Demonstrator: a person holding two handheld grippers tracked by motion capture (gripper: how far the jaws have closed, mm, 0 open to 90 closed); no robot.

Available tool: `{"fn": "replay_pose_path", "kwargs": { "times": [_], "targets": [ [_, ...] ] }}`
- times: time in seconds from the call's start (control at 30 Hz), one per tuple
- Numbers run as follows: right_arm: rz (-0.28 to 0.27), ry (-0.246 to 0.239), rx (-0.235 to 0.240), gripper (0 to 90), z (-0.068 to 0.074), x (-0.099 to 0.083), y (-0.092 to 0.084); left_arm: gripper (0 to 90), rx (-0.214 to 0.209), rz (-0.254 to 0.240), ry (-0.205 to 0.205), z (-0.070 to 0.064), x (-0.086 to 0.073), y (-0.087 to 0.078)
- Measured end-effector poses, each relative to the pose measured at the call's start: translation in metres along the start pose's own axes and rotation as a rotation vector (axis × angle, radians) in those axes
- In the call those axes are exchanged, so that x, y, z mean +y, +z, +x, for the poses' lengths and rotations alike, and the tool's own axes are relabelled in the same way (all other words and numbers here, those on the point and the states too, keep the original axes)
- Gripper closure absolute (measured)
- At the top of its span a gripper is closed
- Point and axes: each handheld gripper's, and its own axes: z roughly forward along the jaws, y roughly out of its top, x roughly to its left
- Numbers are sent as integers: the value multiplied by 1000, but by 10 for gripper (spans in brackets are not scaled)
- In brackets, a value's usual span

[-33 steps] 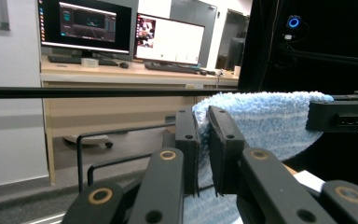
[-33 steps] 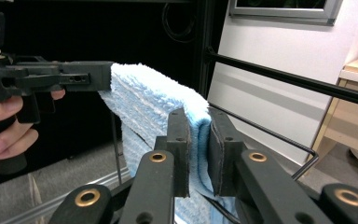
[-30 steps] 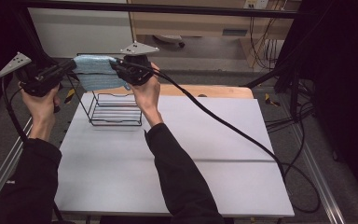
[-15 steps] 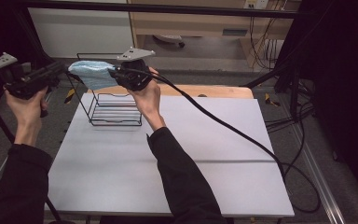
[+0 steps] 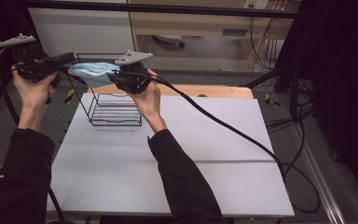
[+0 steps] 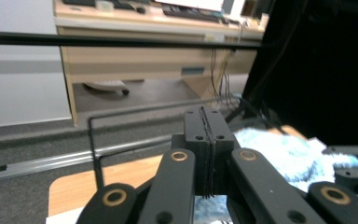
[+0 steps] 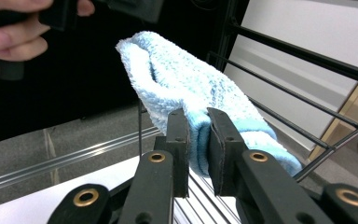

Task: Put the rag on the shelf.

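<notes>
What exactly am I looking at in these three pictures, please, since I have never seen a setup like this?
A person stands at a white table and holds a hand-held gripper in each hand; there is no robot arm. The high view comes from a fixed camera above the person. The other two come from cameras riding on the grippers, looking along their black fingers. On the table stands a black wire rack. The right gripper is shut on a light blue cloth, held above the rack. The left gripper is shut with nothing between its fingers, beside the cloth.
</notes>
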Motion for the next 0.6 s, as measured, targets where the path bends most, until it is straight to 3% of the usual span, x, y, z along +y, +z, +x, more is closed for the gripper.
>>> {"fn": "replay_pose_path", "kwargs": {
  "times": [0.2, 0.43, 0.6],
  "targets": [
    [16, -8, 10, 785, 2, -1, 0, 895, -44, 27, 21, -2, -15, -5],
    [38, 13, 41, 699, 2, 0, -2, 895, -67, 40, 36, 0, -30, -10],
    [-6, 54, 66, 585, 2, 6, -6, 895, -70, 49, 48, 1, -39, -8]
  ]
}}
